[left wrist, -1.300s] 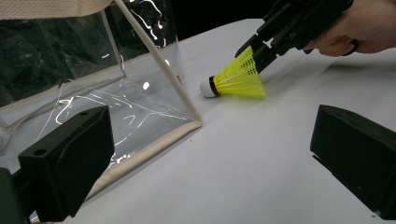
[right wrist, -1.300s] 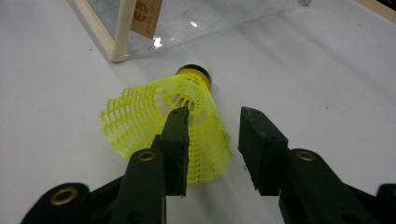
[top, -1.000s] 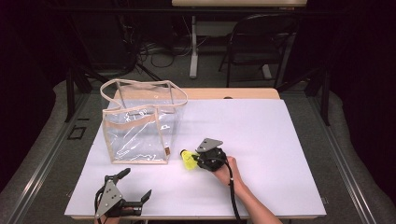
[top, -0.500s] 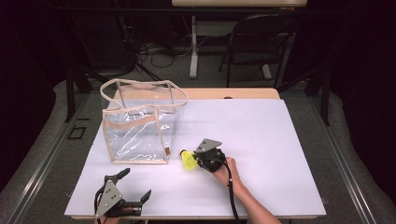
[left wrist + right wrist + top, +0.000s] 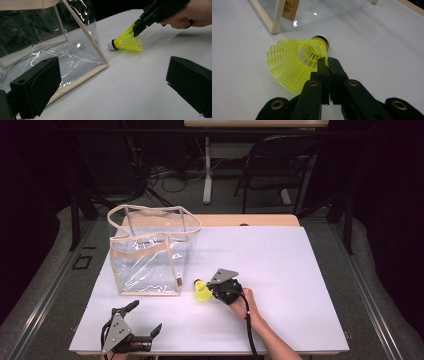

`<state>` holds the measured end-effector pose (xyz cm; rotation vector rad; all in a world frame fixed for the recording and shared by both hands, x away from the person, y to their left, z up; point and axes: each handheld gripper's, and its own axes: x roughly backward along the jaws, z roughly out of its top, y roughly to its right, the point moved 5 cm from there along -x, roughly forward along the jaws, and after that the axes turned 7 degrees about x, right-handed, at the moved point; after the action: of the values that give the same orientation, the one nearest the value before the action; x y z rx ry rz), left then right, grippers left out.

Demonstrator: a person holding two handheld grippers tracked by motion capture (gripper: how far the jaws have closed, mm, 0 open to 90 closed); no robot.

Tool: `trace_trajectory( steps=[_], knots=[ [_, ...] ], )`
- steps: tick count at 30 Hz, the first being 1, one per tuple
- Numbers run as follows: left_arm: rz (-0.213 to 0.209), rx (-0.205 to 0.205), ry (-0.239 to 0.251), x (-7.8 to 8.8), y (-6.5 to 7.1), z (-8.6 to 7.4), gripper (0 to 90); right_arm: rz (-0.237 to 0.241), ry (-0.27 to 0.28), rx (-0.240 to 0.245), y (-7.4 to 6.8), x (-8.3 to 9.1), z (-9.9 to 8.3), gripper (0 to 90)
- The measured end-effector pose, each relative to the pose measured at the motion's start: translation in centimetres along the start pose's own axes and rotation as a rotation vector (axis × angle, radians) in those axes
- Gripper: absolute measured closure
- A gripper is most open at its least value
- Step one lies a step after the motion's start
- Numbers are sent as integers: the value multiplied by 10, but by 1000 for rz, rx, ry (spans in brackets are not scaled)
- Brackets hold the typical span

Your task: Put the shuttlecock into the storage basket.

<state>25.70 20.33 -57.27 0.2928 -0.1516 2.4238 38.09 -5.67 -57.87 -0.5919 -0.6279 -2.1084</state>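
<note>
Two jaws of the right gripper (image 5: 328, 61) just drawn together, now pinched flat on the rim of the mesh skirt of the yellow shuttlecock (image 5: 292, 65), with no gap left between the pads. Clamped, then, on one thin edge of the plastic lattice rather than on the cork nose. Held low and nearly level by the hand (image 5: 245, 302) reaching in from the near edge.

Lying on its side on the white table (image 5: 300, 270), skirt toward the gripper, nose toward the clear bag (image 5: 150, 255). Just beside the bag's near front corner, though apart from it. No lift yet: same spot on the table as a second ago, lower edge of the skirt down on the surface.

Means the grasp looks made and the pick-up ready to begin. Most likely next: raising it and carrying it over the open top of the bag, upright with its beige-trimmed rim and handles up. Worth minding a light hold on springy mesh, liable to swing or slip if jerked.

Farther out, left gripper (image 5: 146, 315) at the near left corner of the table, spread wide with nothing between the jaws, pointed toward bag and shuttlecock, idle.
</note>
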Motion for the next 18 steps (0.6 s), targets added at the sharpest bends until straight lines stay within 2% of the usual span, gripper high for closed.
trace_trajectory(
  steps=[8, 18],
  knots=[
    [0, -2, 1, 0, 0, 0, 0, 25, 26, -4, 3, 4, 2, 894],
    [-1, -3, 0, 1, 0, 0, 0, 54, 50, 16, 7, 13, 4, 895]
  ],
)
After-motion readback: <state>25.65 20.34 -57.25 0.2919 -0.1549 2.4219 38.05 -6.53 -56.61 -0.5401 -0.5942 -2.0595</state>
